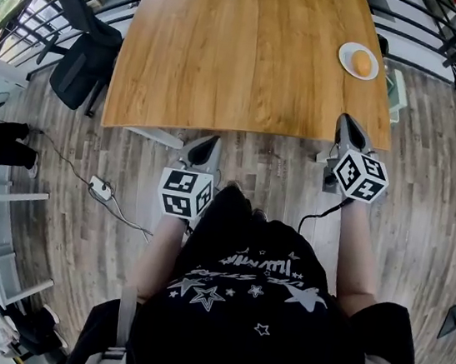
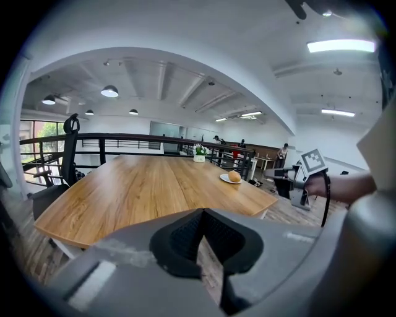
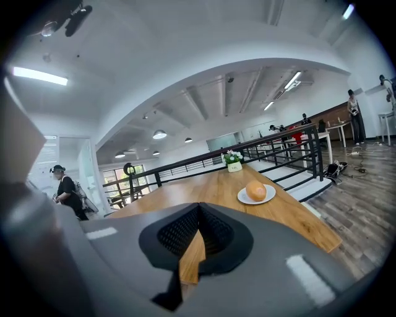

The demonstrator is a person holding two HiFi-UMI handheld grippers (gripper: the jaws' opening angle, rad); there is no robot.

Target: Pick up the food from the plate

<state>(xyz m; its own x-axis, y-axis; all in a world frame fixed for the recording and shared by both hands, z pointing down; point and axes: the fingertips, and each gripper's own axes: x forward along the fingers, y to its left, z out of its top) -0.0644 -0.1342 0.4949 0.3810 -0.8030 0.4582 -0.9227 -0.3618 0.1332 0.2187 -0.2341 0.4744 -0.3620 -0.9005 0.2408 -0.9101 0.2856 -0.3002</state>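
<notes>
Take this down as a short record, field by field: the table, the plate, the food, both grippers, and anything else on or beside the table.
table: wooden
plate: white, near the table's right edge
food: one round orange-brown piece, on the plate, untouched
left gripper: shut, empty, at the table's near edge
right gripper: shut, empty, at the near right corner, closer to the plate
potted plant: far end of table
chair: black, left of table

Wooden table [image 1: 246, 53]: we see it just ahead of the left gripper [image 1: 208, 142] and the right gripper [image 1: 347, 122].
Office chair [image 1: 84, 64]: off to the left of the left gripper.
Flower pot [image 3: 233, 165]: far ahead of the right gripper.
</notes>
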